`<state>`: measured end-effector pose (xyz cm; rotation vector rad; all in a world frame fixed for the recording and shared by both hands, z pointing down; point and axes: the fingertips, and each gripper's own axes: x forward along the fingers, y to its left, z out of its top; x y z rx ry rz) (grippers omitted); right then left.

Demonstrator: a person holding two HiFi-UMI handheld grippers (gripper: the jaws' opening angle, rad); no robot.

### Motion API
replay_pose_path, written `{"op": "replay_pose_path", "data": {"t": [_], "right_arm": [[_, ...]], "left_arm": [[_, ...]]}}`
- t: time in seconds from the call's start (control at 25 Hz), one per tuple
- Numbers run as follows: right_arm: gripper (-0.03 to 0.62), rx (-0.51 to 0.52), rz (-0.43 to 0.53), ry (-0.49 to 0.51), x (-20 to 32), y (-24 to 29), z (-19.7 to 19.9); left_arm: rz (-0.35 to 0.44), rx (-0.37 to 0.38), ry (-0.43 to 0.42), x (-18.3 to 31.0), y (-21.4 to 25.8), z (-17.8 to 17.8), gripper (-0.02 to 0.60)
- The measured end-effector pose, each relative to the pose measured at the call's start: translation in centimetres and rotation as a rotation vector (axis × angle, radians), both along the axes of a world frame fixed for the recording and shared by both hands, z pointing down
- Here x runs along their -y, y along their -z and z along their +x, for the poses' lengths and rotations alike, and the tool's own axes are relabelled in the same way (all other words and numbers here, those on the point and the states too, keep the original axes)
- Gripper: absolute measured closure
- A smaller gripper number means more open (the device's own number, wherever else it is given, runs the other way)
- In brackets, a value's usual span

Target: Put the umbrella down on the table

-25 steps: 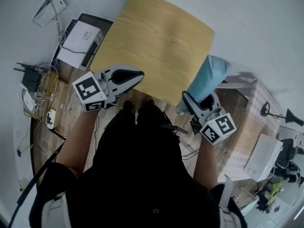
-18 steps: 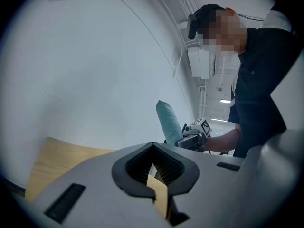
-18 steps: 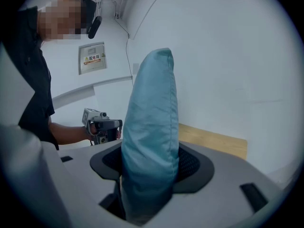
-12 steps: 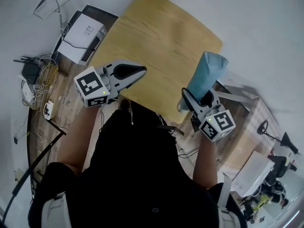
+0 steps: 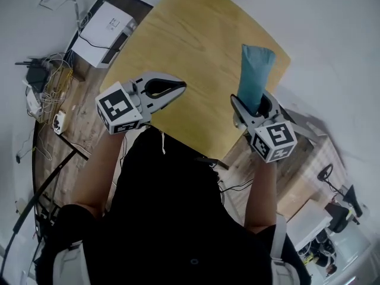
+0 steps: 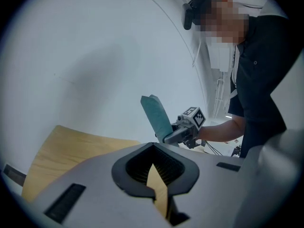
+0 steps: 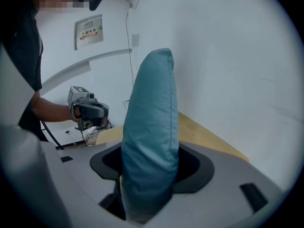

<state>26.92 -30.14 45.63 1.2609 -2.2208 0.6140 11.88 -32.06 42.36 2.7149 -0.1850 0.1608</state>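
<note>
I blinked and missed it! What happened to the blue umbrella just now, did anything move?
The right gripper carried the blue umbrella in from beside the table's edge to over a corner of the wooden table. The umbrella now points straighter away from the person. It stays clamped and has not been let go. The left gripper stayed shut and empty by the table's near edge.

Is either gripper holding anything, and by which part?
The right gripper is shut on the teal umbrella near one end; most of it sticks out past the jaws. The left gripper holds nothing.
</note>
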Motion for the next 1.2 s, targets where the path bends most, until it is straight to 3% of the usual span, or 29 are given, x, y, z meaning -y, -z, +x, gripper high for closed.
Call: {"op": "replay_pose_path", "data": {"t": [0.16,0.68,1.2], "right_arm": [[0.316,-0.084,-0.052,0.075,1.7,-3.0,0.3],[0.316,-0.209,-0.208,0.228,4.7,-12.1,0.0],[0.316,-0.317,-0.352,0.286,5.4,-18.5,0.5]], "left_arm": [[-0.03,0.017,0.013,0.4,-1.6,0.6,0.577],[-0.108,0.091,0.051,0.9,-6.8,1.8,0.577],[-0.15,0.105,0.071,0.2,-9.9,1.9,0.577]]}}
